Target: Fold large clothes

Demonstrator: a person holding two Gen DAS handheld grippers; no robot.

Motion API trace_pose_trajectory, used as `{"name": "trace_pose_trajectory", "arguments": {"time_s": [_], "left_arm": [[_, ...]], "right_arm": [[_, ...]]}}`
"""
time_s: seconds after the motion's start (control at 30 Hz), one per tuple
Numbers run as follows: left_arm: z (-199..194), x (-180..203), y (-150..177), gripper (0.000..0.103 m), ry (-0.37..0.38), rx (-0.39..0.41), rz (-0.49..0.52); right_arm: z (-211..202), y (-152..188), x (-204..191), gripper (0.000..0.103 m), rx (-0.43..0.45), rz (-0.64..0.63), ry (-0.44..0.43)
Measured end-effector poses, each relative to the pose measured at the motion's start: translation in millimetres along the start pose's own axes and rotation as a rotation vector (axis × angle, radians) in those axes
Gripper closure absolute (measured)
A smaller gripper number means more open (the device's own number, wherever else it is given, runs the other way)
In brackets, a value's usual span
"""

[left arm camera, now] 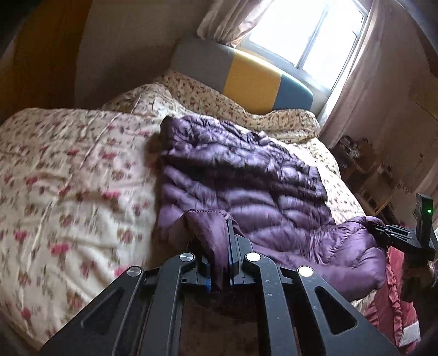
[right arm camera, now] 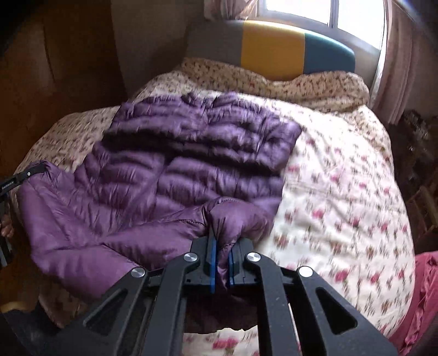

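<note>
Purple quilted jacket (right arm camera: 175,164), apparently light, soft and slippery, is gripped at its near hem corners by both grippers' clamped jaws: left gripper (left arm camera: 220,263), right gripper (right arm camera: 221,260).

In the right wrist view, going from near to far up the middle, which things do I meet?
Right gripper → purple down jacket → floral quilt → floral pillow → headboard → window.

Both wrist fisheyes sit low at the foot edge of the bed (left arm camera: 68,164), close behind their own claws, facing the headboard (left arm camera: 246,76) and window (left arm camera: 314,30). Left view looks from the left foot corner, angled rightward; right view looks more squarely. Shared: purple jacket (right arm camera: 178,153), floral quilt, headboard. Right claw (left arm camera: 394,232) shows at the left view's right margin.
</note>
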State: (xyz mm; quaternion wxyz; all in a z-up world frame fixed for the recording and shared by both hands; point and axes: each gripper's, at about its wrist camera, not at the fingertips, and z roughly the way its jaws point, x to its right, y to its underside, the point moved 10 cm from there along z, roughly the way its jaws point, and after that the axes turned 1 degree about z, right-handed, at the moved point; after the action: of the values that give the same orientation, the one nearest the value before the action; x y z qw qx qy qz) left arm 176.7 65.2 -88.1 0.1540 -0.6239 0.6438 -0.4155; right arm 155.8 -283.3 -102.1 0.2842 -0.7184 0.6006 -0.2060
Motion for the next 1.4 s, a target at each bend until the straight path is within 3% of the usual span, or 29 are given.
{"name": "trace_pose_trajectory", "arguments": {"time_s": [0.33,0.67,0.9,1.13,1.23,1.3,1.33,1.37,1.4], "left_arm": [[51.9,0.5,-61.3,0.096,-0.026,0.003,0.026],[108.5,-2.8,-123.1,0.096,-0.046,-0.010,0.033],[159.0,-37.3,-156.2,0.097,-0.121,-0.028,-0.040],[202.1,-65.4,-167.6,0.097,-0.154,-0.091,-0.136],[210.6,-72.0,-171.2,0.085,-0.128,-0.124,-0.190],[208.6,-77.7,-175.4,0.062,-0.121,-0.121,-0.215],[205.1,-81.3,-178.4,0.054,-0.114,-0.109,-0.229],[201.0,-83.8,-181.6,0.039,-0.107,-0.094,-0.245],[192.6,-90.2,-186.4,0.031,-0.115,-0.063,-0.260]], "right_arm": [[45.4,-68.7,20.6,0.098,0.037,0.051,0.042],[103.7,-121.5,51.8,0.098,0.018,0.103,0.084],[146.9,-158.7,74.2,0.098,0.017,0.186,0.108],[182.4,-179.0,82.3,0.096,-0.019,0.215,0.120],[187.2,-183.4,88.0,0.076,-0.031,0.253,0.092],[184.6,-188.3,91.0,0.063,-0.024,0.280,0.070],[181.2,-191.8,92.2,0.049,-0.013,0.295,0.058],[177.2,-194.0,93.8,0.027,-0.001,0.305,0.056],[171.4,-196.9,95.2,0.019,0.020,0.310,0.066]]}}
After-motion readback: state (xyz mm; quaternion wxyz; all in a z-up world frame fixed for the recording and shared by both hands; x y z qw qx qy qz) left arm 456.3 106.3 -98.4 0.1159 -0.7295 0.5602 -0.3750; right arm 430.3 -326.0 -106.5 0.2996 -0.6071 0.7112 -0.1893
